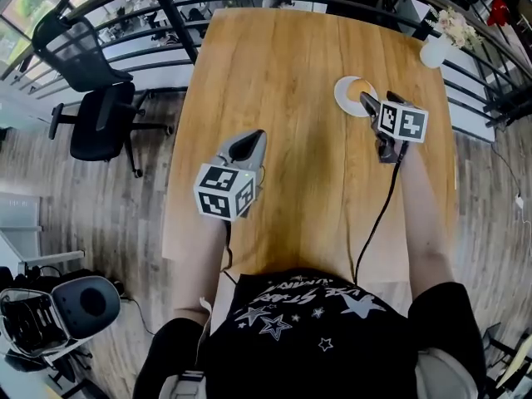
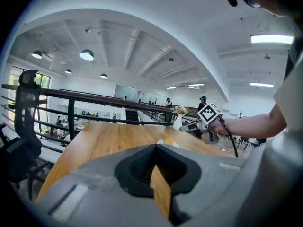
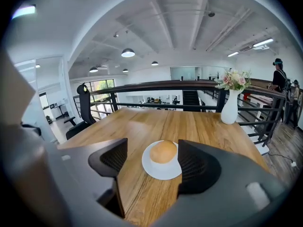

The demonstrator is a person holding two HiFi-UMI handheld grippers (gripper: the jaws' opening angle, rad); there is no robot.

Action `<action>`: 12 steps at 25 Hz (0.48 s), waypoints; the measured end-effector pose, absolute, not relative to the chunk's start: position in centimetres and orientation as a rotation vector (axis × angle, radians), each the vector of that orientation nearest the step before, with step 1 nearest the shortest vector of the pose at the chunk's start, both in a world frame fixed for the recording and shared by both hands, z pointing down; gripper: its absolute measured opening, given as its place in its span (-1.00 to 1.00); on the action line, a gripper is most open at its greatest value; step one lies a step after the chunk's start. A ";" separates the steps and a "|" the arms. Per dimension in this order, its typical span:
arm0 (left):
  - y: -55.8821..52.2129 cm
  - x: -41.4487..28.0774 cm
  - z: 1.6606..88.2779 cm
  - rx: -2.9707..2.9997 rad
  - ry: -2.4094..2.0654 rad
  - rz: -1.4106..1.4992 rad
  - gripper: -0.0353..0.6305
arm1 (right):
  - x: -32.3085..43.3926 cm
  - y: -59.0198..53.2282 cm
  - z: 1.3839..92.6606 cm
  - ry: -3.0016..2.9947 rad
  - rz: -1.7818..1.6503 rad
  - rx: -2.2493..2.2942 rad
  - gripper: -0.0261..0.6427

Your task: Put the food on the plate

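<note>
A round tan bun [image 3: 163, 151] lies on a small white plate [image 3: 160, 170] on the wooden table [image 3: 142, 126]. My right gripper [image 3: 152, 148] is open, its dark jaws wide apart just short of the plate, with nothing between them. In the head view the plate [image 1: 342, 95] is at the table's far right and the right gripper [image 1: 366, 100] covers part of the bun [image 1: 363, 86]. My left gripper [image 1: 246, 146] hovers over the table's middle, shut and empty. In its own view the left gripper [image 2: 155, 148] shows jaws pressed together.
A white vase of flowers [image 1: 434, 50] stands at the table's far right corner, beyond the plate. A dark railing [image 1: 249, 2] runs behind the table. A black office chair [image 1: 91, 98] stands on the floor to the left. A cable [image 1: 378, 214] trails from the right gripper.
</note>
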State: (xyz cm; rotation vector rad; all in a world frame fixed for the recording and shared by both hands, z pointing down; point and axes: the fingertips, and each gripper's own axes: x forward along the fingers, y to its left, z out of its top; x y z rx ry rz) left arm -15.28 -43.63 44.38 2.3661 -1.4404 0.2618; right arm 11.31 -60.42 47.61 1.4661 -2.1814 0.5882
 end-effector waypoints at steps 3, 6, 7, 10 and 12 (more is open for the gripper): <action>-42.4 -14.8 43.1 2.387 -1.452 0.250 -0.89 | 11.0 -58.7 45.3 -2.239 0.559 1.478 0.03; -40.7 -14.4 42.3 2.401 -1.462 0.238 -0.89 | 10.5 -56.6 43.6 -2.293 0.542 1.473 0.02; -40.0 -14.2 42.0 2.406 -1.464 0.235 -0.89 | 10.4 -55.8 43.2 -2.308 0.539 1.472 0.02; -38.2 -13.5 41.3 2.423 -1.473 0.232 -0.89 | 10.5 -53.5 42.0 -2.348 0.531 1.467 0.02; -37.4 -12.7 40.8 2.430 -1.478 0.233 -0.89 | 10.8 -52.4 41.3 -2.368 0.531 1.457 0.01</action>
